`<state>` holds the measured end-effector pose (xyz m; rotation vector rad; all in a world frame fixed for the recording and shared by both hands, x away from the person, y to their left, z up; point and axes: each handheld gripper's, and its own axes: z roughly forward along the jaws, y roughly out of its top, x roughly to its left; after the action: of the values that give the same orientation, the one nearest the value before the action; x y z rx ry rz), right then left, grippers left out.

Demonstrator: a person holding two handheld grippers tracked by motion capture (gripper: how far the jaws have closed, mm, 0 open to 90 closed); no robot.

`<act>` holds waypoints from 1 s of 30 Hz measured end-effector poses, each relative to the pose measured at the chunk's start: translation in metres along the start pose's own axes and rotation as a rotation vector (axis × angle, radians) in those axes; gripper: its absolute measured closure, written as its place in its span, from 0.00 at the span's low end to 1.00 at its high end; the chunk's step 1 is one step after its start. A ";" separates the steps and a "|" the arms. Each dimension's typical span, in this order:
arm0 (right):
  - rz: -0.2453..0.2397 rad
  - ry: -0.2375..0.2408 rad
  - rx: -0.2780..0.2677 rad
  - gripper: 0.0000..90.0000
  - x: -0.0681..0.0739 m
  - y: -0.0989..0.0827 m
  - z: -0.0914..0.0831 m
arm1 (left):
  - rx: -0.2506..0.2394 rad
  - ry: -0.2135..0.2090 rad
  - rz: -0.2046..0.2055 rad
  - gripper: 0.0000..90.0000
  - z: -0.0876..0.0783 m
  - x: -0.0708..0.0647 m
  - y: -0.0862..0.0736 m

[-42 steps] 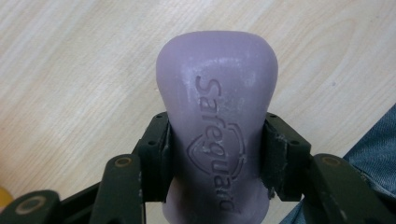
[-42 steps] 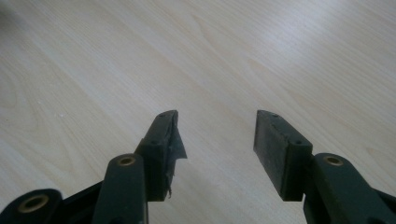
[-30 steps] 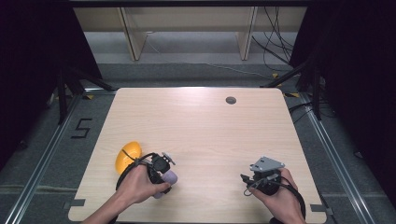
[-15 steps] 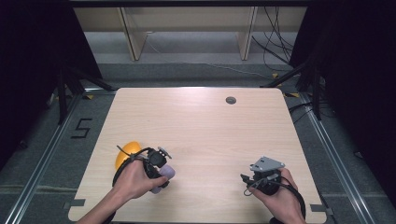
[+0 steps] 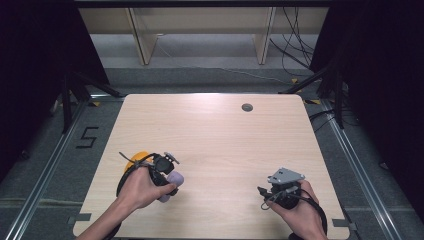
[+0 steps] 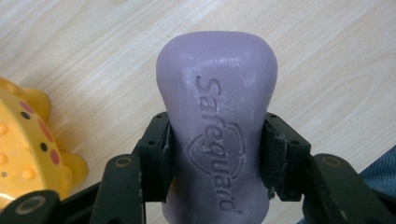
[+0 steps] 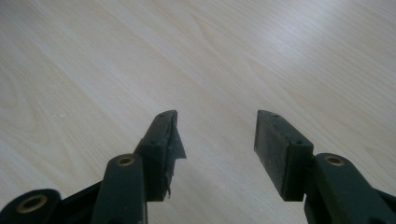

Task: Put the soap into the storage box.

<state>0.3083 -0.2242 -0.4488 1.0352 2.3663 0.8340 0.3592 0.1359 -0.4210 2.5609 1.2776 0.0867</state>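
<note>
The left tool [image 6: 217, 154] is clamped on a purple soap bar [image 6: 217, 116], held near the surface's [image 5: 220, 135] front left. A yellow spotted toy [image 6: 28, 149] sits just beside it. The bar's long axis runs along the jaws, pointing away; "Safeguard" is embossed lengthwise. The right tool [image 7: 217, 144] gapes empty.
</note>
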 end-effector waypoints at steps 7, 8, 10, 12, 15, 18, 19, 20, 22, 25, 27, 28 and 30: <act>0.002 -0.002 -0.002 0.55 0.000 0.000 0.000 | -0.008 0.009 -0.009 0.54 -0.003 0.006 0.001; 0.002 -0.002 -0.002 0.55 0.000 0.000 0.000 | -0.010 0.004 -0.021 0.54 -0.004 0.007 0.001; 0.003 -0.001 -0.001 0.55 0.000 0.000 0.000 | -0.008 0.018 0.027 0.54 -0.005 0.012 0.002; 0.003 -0.001 0.000 0.55 0.000 0.000 0.000 | -0.011 0.005 -0.023 0.54 -0.005 0.009 0.002; 0.003 -0.002 -0.001 0.55 0.000 0.000 0.000 | -0.013 0.015 -0.037 0.54 -0.006 0.010 0.002; 0.002 -0.002 -0.001 0.55 0.000 0.000 0.000 | -0.014 0.023 -0.022 0.54 -0.007 0.014 0.003; 0.003 0.000 0.000 0.55 0.000 0.000 0.000 | -0.013 0.026 -0.015 0.54 -0.006 0.015 0.003; 0.002 -0.001 0.000 0.55 0.000 0.000 0.000 | -0.009 0.029 -0.003 0.54 -0.006 0.017 0.003; 0.003 0.000 0.000 0.55 0.000 0.000 0.000 | -0.009 0.030 -0.017 0.54 -0.006 0.016 0.003; 0.003 -0.001 -0.001 0.55 0.000 0.000 0.000 | -0.015 0.022 -0.042 0.54 -0.006 0.017 0.003; 0.003 -0.001 -0.001 0.55 0.000 0.000 0.000 | -0.020 0.031 -0.034 0.54 -0.007 0.019 0.004; 0.003 -0.001 -0.001 0.55 0.000 0.000 0.000 | -0.020 0.031 -0.034 0.54 -0.007 0.019 0.004; 0.004 0.000 -0.001 0.55 0.000 0.000 0.001 | -0.011 0.027 -0.051 0.54 -0.008 0.019 0.004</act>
<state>0.3087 -0.2242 -0.4492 1.0402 2.3642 0.8362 0.3723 0.1507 -0.4139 2.5242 1.3469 0.1181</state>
